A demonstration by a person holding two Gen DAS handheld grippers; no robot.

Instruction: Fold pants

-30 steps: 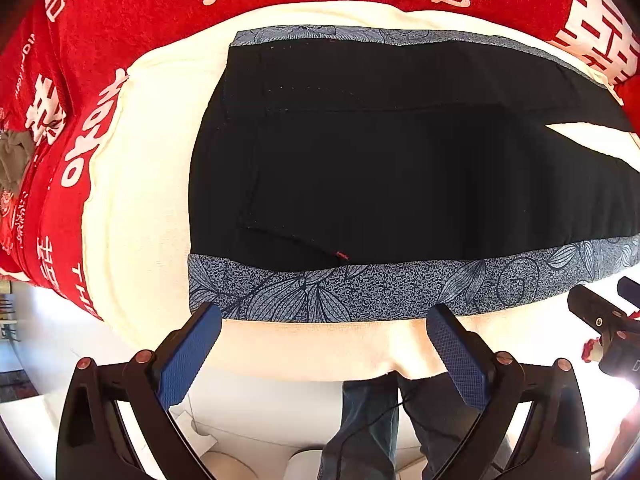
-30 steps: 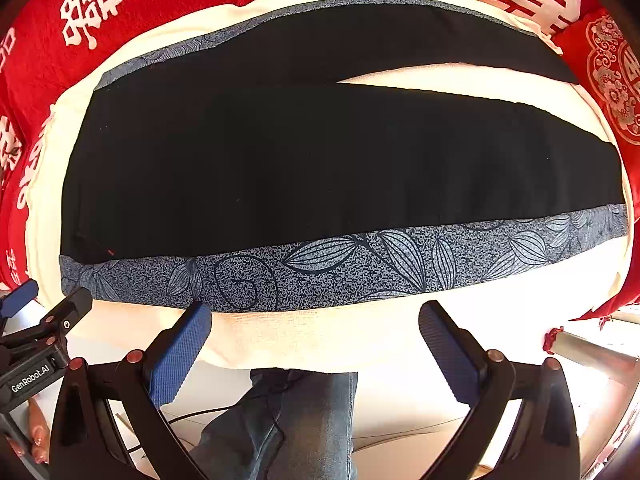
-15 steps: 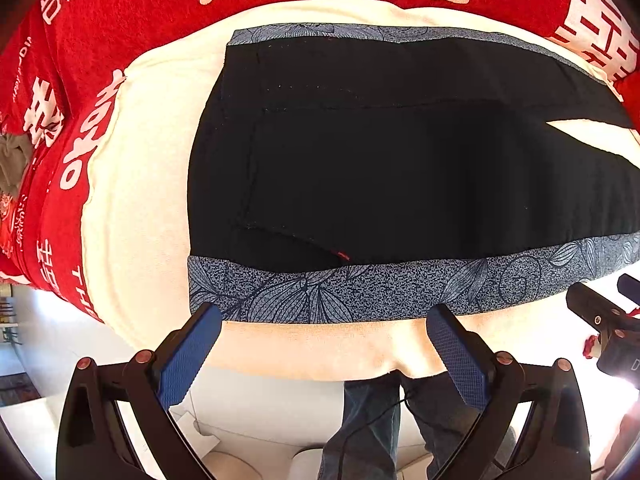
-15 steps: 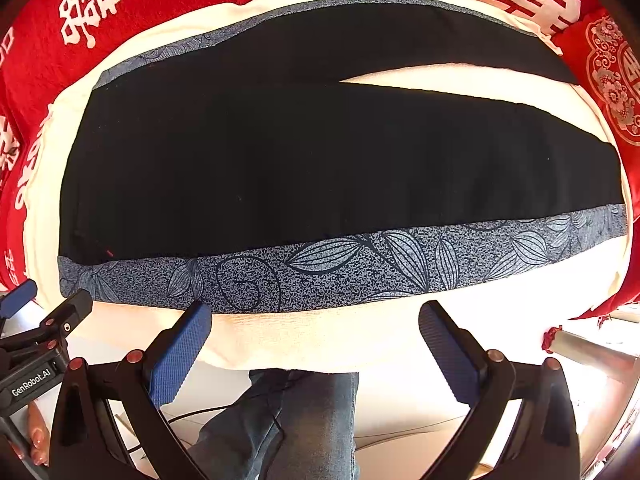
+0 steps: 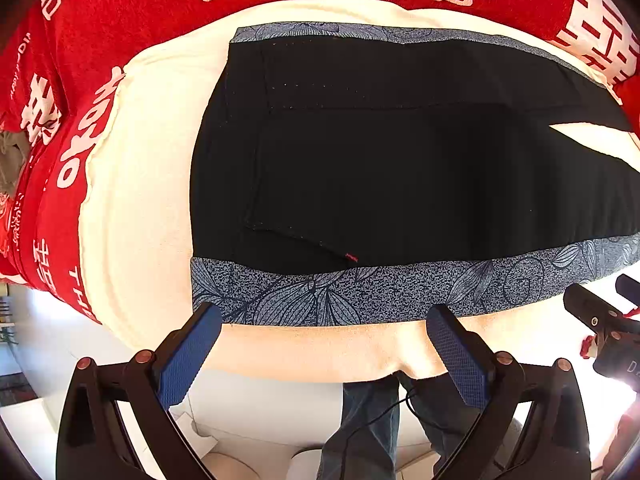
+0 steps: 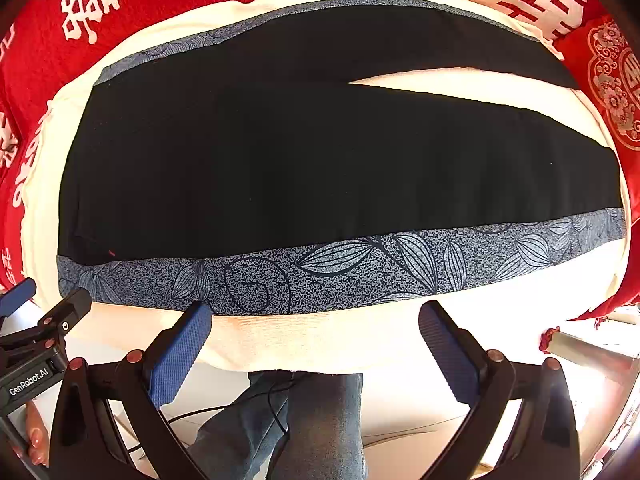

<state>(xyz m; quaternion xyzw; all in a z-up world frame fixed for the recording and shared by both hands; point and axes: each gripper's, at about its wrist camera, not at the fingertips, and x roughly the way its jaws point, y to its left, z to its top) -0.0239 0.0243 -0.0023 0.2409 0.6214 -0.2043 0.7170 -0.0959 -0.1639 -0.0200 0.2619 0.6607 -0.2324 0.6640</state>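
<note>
Both the left gripper (image 5: 323, 320) and right gripper (image 6: 315, 316) hang wide open, so I'd pinch the black pants' (image 6: 320, 168) floral side stripe (image 6: 340, 272) at frame bottom evenly.

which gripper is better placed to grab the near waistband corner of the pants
Left. The left gripper hangs open just before the pants' near waistband corner; the right gripper, also open, faces the patterned side band farther along the leg.

A red cloth printed with white characters (image 5: 120, 12) covers what seems a table. On it lies a cream padded mat (image 5: 136, 184), and flat on that, black pants with blue-grey leaf-patterned side bands (image 6: 320, 168), legs slightly parted.
</note>
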